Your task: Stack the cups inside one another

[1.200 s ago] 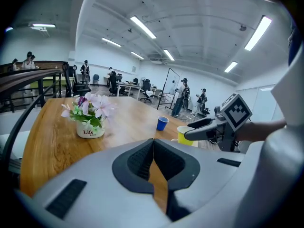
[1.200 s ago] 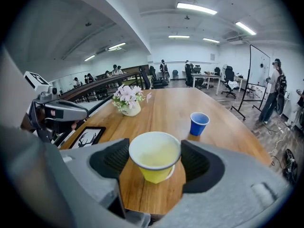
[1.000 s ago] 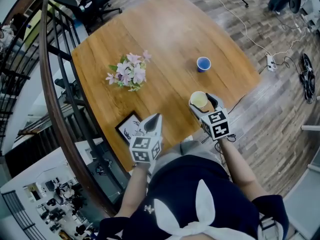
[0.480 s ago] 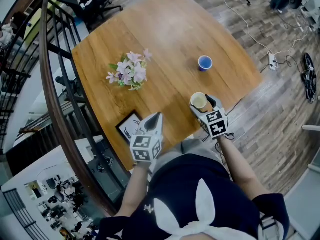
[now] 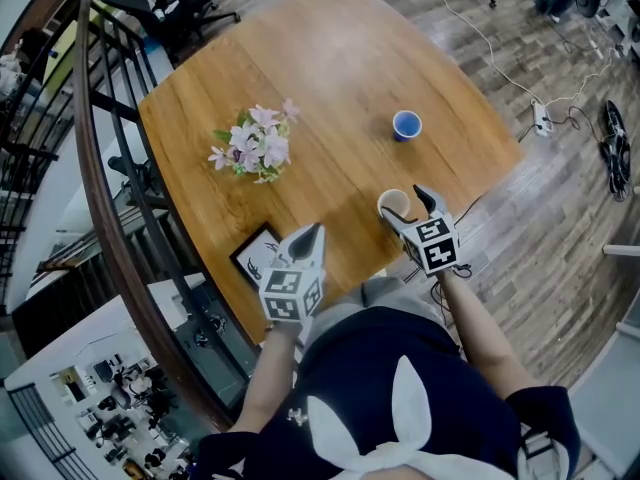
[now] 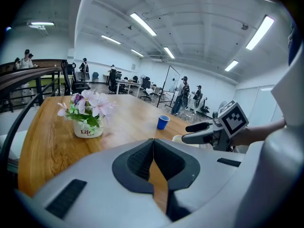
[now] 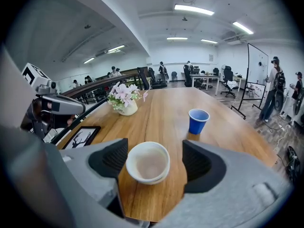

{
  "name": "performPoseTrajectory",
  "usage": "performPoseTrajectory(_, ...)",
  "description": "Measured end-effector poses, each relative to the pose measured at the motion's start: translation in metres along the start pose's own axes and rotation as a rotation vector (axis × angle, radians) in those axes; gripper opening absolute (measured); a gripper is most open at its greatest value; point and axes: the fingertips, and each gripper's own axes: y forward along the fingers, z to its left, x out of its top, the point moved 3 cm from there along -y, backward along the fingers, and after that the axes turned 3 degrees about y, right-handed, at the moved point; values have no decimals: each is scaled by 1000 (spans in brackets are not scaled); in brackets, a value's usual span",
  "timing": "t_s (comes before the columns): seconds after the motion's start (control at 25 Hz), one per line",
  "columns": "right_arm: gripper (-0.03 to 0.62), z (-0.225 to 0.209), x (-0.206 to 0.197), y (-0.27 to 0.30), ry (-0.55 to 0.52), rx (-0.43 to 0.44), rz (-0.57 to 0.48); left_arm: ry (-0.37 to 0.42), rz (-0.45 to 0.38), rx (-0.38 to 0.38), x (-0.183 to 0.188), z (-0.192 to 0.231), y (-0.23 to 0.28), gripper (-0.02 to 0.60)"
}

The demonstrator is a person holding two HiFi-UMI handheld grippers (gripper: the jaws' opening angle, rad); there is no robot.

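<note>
Right gripper view has the right gripper [image 7: 155, 158] low in the frame with its jaws spread wide. The white cup [image 7: 148, 163] stands upright between them on the table [image 7: 156, 103], close by the left pad with a clear gap at the right pad, so nothing is gripped. The table's near edge runs just below that cup, leaving little room to draw back. In the left gripper view the left gripper [image 6: 153, 144] sits lower centre, jaws pressed together and empty.

Further up, right of centre, the blue cup [image 7: 198, 120] stands alone, well apart from the white one, with bare wood between them. No stacking is done yet, I judge; one cup must still go into the other. The picture frame [image 7: 80, 137] and, beyond it, the flower pot [image 7: 124, 102] lie off to the left, clear of that path.
</note>
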Motion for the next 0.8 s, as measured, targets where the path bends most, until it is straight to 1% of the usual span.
performPoseTrajectory(0.36, 357, -27, 29, -2, 6, -52, -53, 7, -4, -17, 6, 1, 9, 17)
performPoseTrajectory(0.8, 357, -71, 78, 9, -42, -113, -97, 13, 14, -29, 10, 5, 19, 17)
